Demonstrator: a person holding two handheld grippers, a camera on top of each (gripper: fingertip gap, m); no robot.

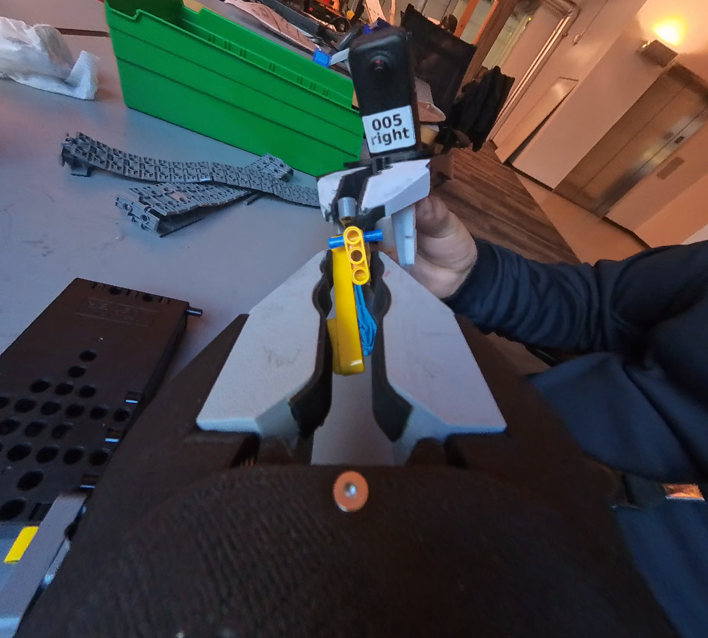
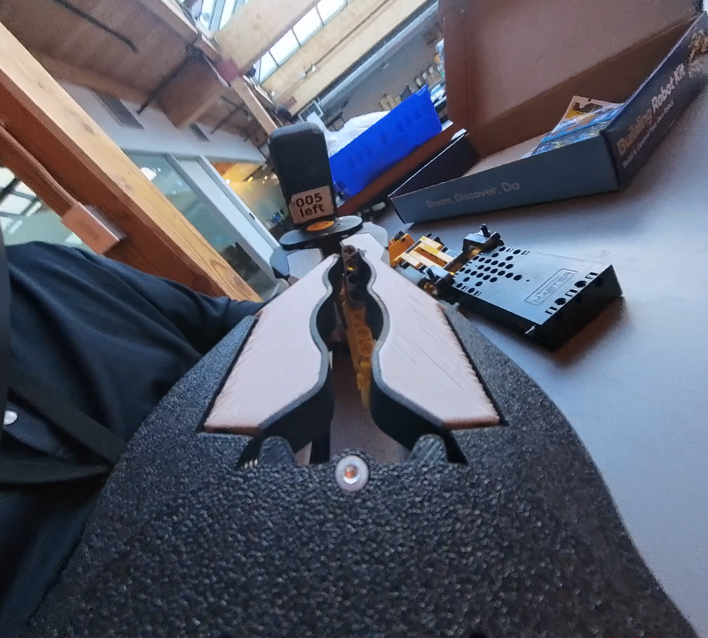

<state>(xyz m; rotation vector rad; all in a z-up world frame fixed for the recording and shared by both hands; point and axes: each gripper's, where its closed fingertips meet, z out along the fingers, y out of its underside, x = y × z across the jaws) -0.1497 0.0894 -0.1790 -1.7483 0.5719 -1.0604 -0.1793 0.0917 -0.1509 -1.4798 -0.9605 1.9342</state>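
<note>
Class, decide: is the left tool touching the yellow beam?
Touching. In the left wrist view, the left tool is shut on the yellow beam, its dark pads pressing both sides.

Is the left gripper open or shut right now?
Shut. The left gripper has its fingers closed on a yellow beam, which stands between the pads with a blue piece beside it.

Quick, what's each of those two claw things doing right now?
Left gripper: shut on the yellow beam.
Right gripper: shut on the same yellow beam, from the opposite end.
</note>
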